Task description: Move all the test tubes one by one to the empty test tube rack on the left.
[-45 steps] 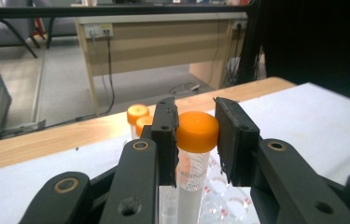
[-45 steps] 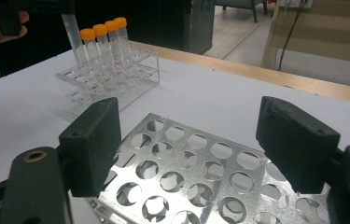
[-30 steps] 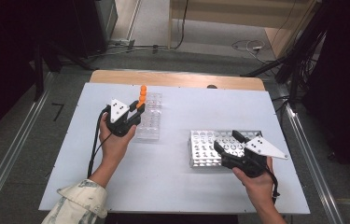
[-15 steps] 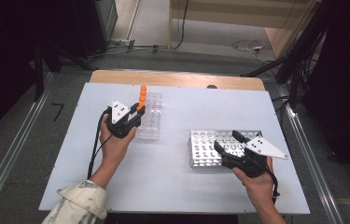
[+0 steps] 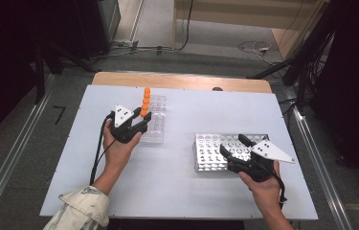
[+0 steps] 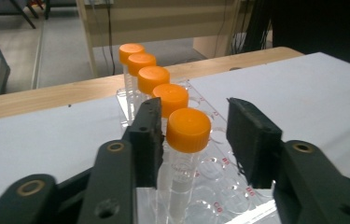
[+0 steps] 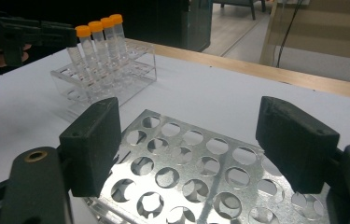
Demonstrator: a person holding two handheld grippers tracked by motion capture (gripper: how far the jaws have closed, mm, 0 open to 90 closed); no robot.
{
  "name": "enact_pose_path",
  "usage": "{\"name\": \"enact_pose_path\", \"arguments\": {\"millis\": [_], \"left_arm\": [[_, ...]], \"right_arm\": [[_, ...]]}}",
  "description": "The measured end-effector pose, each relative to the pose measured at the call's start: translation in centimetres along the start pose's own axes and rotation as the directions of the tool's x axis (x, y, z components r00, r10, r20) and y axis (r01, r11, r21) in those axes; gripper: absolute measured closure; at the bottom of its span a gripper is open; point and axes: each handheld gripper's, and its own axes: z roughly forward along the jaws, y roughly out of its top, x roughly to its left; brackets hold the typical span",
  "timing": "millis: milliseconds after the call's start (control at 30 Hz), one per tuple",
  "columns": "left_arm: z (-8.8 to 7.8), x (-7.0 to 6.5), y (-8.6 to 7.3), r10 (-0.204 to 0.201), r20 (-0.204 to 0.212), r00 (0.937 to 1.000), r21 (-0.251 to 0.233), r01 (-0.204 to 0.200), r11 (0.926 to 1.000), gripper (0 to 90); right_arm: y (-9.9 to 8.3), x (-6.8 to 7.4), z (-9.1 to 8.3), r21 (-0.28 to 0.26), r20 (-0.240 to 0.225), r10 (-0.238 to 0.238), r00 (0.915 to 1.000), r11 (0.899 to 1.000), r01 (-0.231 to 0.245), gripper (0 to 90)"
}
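On the white table (image 5: 177, 191) stand two racks. At the left is a clear plastic rack (image 5: 154, 125) that carries a row of five tubes with orange caps (image 5: 144, 102). At the right is a metal rack (image 5: 209, 152) with many round holes, and the holes that I can see hold no tube.

The left gripper (image 6: 189, 135) is at the near end of the clear plastic rack. Its jaws have just been opening, and the nearest orange-capped tube (image 6: 186, 154) stands upright between them, seated in its hole in the rack. In the left gripper view the left pad is just beside the cap, perhaps touching it, and the right pad is clearly apart from it, so the gripper is released and does not grasp the tube. The other four tubes stand in a line behind this one, each upright in the same row.

The right gripper (image 7: 186, 144) is over the near right part of the metal rack. Its jaws stand wide apart and nothing is between the pads; under them I see the perforated top plate of the rack (image 7: 196, 154). In the right gripper view the clear plastic rack (image 7: 116, 77) with its tubes is farther off at the upper left, and the left gripper (image 7: 63, 29) is there at the nearest tube.

The two racks are well apart on the table.
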Motion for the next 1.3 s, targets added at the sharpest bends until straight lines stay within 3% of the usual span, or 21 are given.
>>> {"name": "enact_pose_path", "arguments": {"millis": [100,200,633,1300], "left_arm": [[-0.2,0.0,0.1,-0.027,0.017,0.9995,0.013,0.027,0.9996,40.0],[-0.4,0.0,0.1,-0.035,0.022,0.9991,0.020,0.035,0.9992,35.3],[-1.1,-0.4,0.4,-0.028,0.023,0.9993,0.011,0.028,0.9996,28.9],[-1.7,-0.5,0.4,-0.024,0.018,0.9995,0.008,0.024,0.9997,26.6]], "right_arm": [[-0.1,-0.3,0.1,0.005,0.010,0.003,0.9999,1.000,-0.003,20.9],[-0.2,-0.7,0.2,0.011,0.015,0.014,0.9998,1.000,-0.015,20.9],[-0.4,-1.4,0.4,0.015,0.036,0.029,0.9989,0.999,-0.029,20.9],[-0.5,-1.6,0.4,0.023,0.044,0.032,0.9985,0.999,-0.033,20.9]]}}
